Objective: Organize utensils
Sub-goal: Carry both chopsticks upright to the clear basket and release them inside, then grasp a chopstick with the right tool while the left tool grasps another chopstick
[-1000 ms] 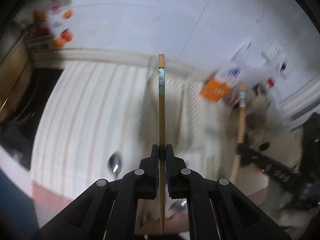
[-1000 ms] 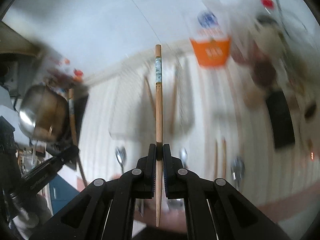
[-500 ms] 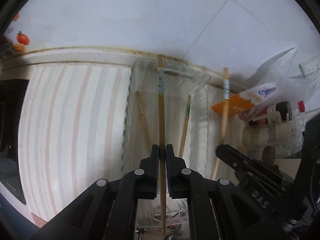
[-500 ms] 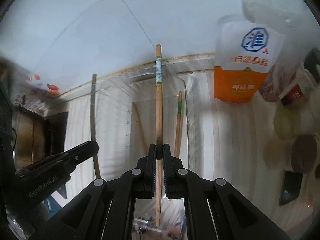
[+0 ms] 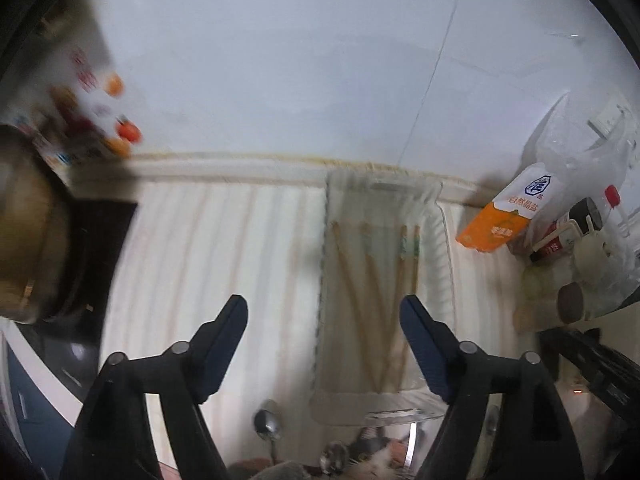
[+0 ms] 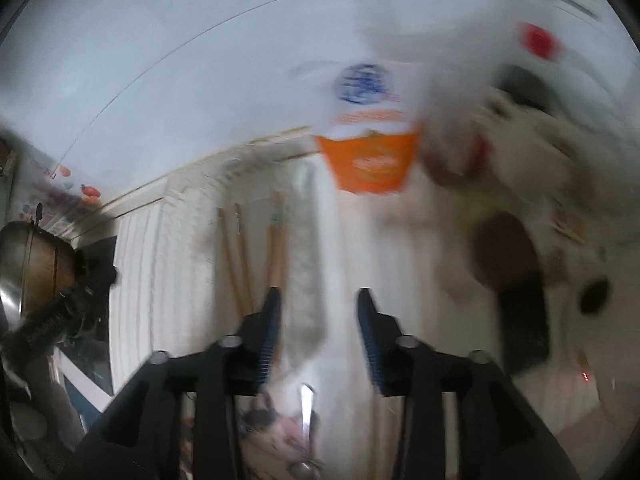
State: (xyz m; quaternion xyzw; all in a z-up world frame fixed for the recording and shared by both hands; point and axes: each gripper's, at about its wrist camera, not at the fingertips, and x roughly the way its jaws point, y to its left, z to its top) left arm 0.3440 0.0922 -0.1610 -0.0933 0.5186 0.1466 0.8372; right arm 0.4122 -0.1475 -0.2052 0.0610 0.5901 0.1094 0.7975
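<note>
Several wooden chopsticks [image 5: 376, 280] lie side by side in a clear plastic tray [image 5: 444, 240] on the striped mat. My left gripper [image 5: 323, 312] hangs above the tray's near left part, its jaws opening wide with nothing between them. In the blurred right wrist view the same chopsticks [image 6: 256, 256] lie left of centre in the tray [image 6: 308, 280]. My right gripper [image 6: 318, 304] is over the tray's right wall, jaws opening and empty. A metal spoon [image 5: 267, 428] lies on the mat near the bottom edge.
An orange and white salt bag [image 5: 504, 216] leans against the wall right of the tray, with jars and bottles [image 5: 576, 224] beside it. A steel pot [image 6: 28, 264] sits on a black stove at the left. A black flat object [image 6: 520, 320] lies at the right.
Both grippers let go of their chopsticks and opened; those chopsticks now lie in the tray with the others. Both hands swung away, and the views blurred.
</note>
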